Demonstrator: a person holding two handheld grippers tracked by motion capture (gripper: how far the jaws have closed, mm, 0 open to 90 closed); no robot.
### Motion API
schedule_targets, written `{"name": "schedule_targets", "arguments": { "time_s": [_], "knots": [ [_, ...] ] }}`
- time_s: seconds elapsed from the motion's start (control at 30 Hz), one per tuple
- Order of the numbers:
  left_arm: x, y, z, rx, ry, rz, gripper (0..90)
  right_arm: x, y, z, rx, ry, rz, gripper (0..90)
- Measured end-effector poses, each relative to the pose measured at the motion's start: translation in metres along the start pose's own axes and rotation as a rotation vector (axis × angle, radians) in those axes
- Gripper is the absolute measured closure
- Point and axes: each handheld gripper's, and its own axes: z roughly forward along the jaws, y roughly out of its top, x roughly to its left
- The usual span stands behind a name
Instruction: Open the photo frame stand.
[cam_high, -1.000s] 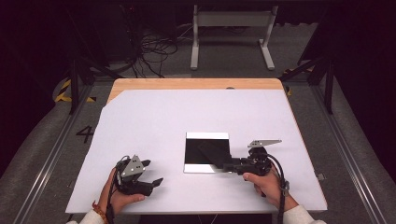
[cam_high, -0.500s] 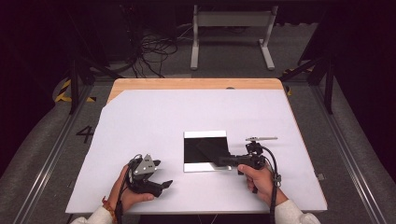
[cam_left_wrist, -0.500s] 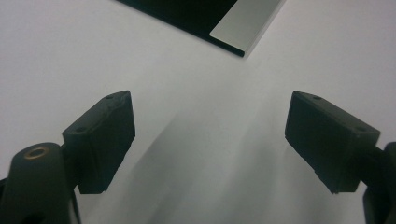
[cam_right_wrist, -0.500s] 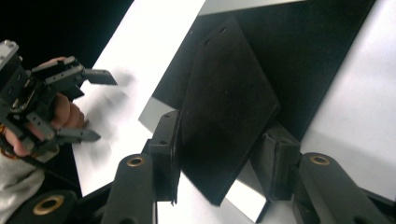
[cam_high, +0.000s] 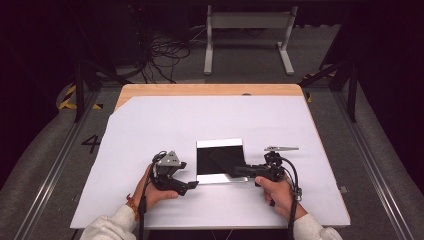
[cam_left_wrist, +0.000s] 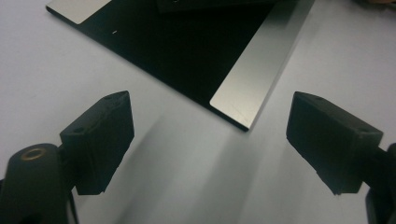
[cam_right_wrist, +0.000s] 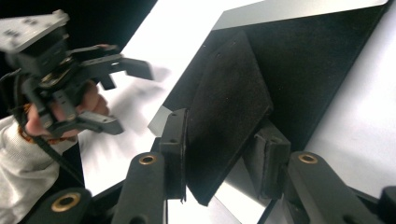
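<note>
- Resting low over the white counter (cam_high: 150, 125), the left gripper (cam_high: 190, 186) has its fingers (cam_left_wrist: 100, 135) spread wide with nothing but bare counter between them; they have just been opening a little further.
- Just ahead of those fingertips lies the near corner of the mirror plate (cam_left_wrist: 196, 51), a flat black square with silvery strips along two edges, flat on the counter and not touched by the left fingers.
- In the high view the left gripper sits just beside the plate's near left corner, pointing toward it.
- Between the right gripper's fingers (cam_right_wrist: 173, 149) stands a dark, felt-like cloth (cam_right_wrist: 229, 102), folded to a blunt point and tilted up over the plate; its lower edge sits in the gap between the two pads.
- The right gripper (cam_high: 235, 171) has just been closing its fingers on that cloth; one pad touches it, and I cannot tell whether the other presses yet.
- Beyond the right fingers, the cloth's far tip hangs above the plate's black middle.
</note>
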Motion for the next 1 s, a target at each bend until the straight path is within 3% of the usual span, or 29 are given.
{"name": "schedule_targets", "arguments": {
  "time_s": [0.17,0.23,0.33,0.4,0.6,0.77,0.9,1.0],
  "knots": [
    [0.005,0.009,0.01,0.007,-0.005,-0.022,15.4,0.003,0.0,-0.001,-0.009,-0.003,-0.043,64.6],
    [0.008,0.013,0.015,0.007,-0.033,-0.051,14.7,0.003,-0.001,-0.002,-0.009,-0.001,-0.055,65.3],
    [0.009,0.016,0.022,0.023,-0.068,-0.067,14.0,0.003,-0.001,-0.003,-0.014,0.008,-0.076,66.2],
    [0.009,0.018,0.025,0.027,-0.069,-0.065,12.4,0.005,-0.001,-0.003,-0.015,0.006,-0.09,66.2],
    [0.016,0.022,0.028,0.003,-0.099,-0.113,12.1,0.004,-0.003,-0.004,-0.022,0.015,-0.113,66.5],
    [0.022,0.022,0.028,-0.02,-0.109,-0.166,12.7,0.008,-0.004,-0.006,-0.028,0.018,-0.164,67.1],
    [0.022,0.021,0.028,-0.024,-0.113,-0.177,12.6,0.01,-0.005,-0.007,-0.02,0.008,-0.213,68.1],
    [0.021,0.022,0.029,-0.015,-0.105,-0.151,12.4,0.009,-0.007,-0.008,-0.01,0.006,-0.219,68.6]
  ]
}}
